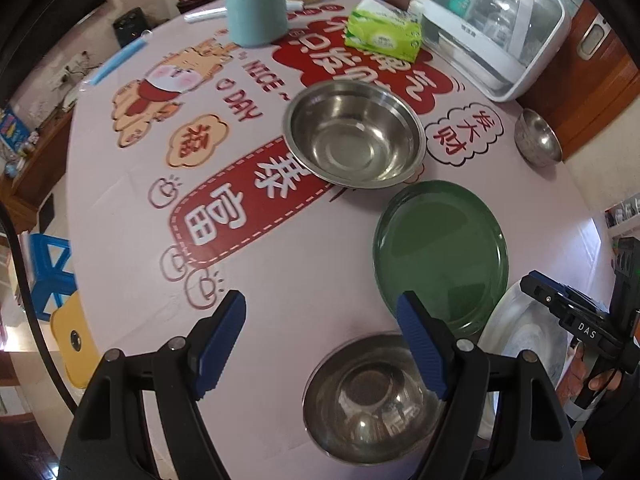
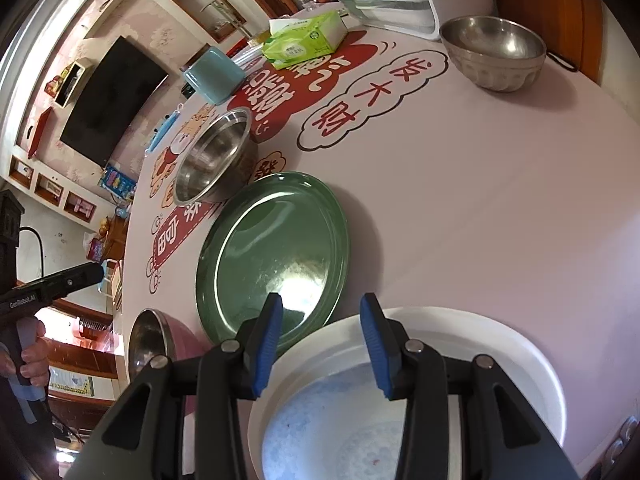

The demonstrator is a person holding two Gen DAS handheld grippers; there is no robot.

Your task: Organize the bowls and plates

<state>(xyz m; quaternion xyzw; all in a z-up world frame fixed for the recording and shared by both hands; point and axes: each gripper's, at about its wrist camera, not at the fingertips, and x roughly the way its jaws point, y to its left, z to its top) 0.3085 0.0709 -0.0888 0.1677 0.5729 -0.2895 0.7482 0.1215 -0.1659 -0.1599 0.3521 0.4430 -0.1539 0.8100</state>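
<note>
A green plate (image 1: 440, 256) (image 2: 276, 248) lies mid-table. A large steel bowl (image 1: 354, 134) (image 2: 212, 156) sits beyond it. A small steel bowl (image 1: 372, 404) (image 2: 150, 344) sits near the front edge, under my open, empty left gripper (image 1: 322, 316). A white plate (image 1: 524, 340) (image 2: 404, 396) lies to the right of the green plate, under my open, empty right gripper (image 2: 320, 312). Another small steel bowl (image 1: 536, 138) (image 2: 494, 54) stands at the far right edge.
A teal canister (image 1: 256, 12), a green tissue pack (image 1: 384, 32) and a white appliance with a clear lid (image 1: 496, 24) stand at the table's far side. A blue stool (image 1: 48, 276) and a yellow stool (image 1: 76, 340) stand beside the table.
</note>
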